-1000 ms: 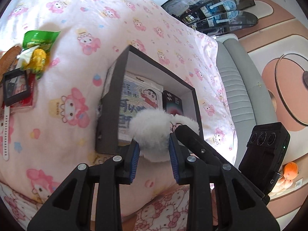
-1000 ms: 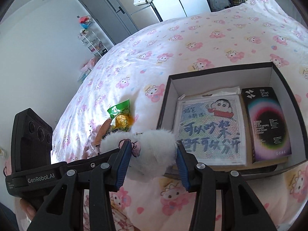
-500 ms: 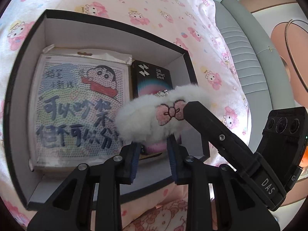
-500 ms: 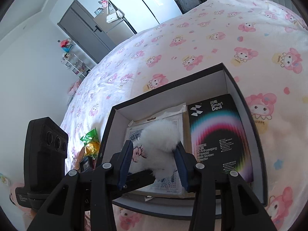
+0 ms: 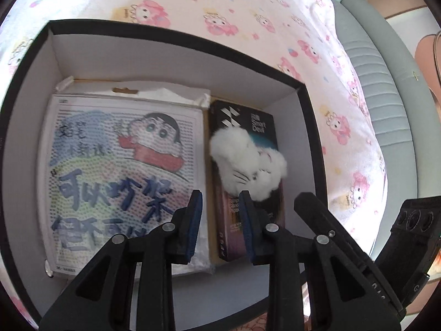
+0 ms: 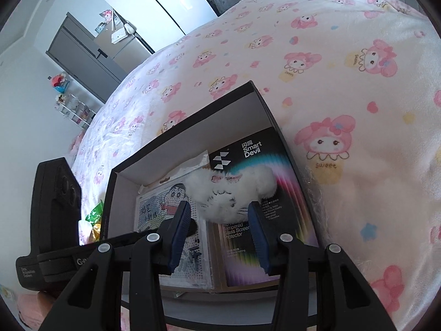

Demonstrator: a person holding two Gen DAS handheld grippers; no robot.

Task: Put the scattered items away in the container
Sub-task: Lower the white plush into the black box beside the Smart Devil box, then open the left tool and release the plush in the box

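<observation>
Box (image 5: 176, 35) sits on bedspread (image 5: 248, 8). Inside: bead-art pack (image 5: 124, 171) fills left part, screen protector pkg (image 5: 248, 220) on right w/ fluffy toy (image 5: 248, 162) lying on top of it. Snack packet (image 6: 93, 218) on bedspread just outside box's left wall. Both grippers over box's near edge, left gripper (image 5: 220, 220) beside right gripper (image 6: 217, 231).

box (image 5: 176, 38) near rim cropped, snack packet (image 6: 93, 216) half hidden

White fluffy plush item (image 5: 246, 162), faint pink embroidery, lies inside black box (image 5: 176, 37), white lining, frame centre; rests on dark Smart Devil package (image 5: 261, 122), right of cartoon packet (image 5: 121, 171).
</observation>
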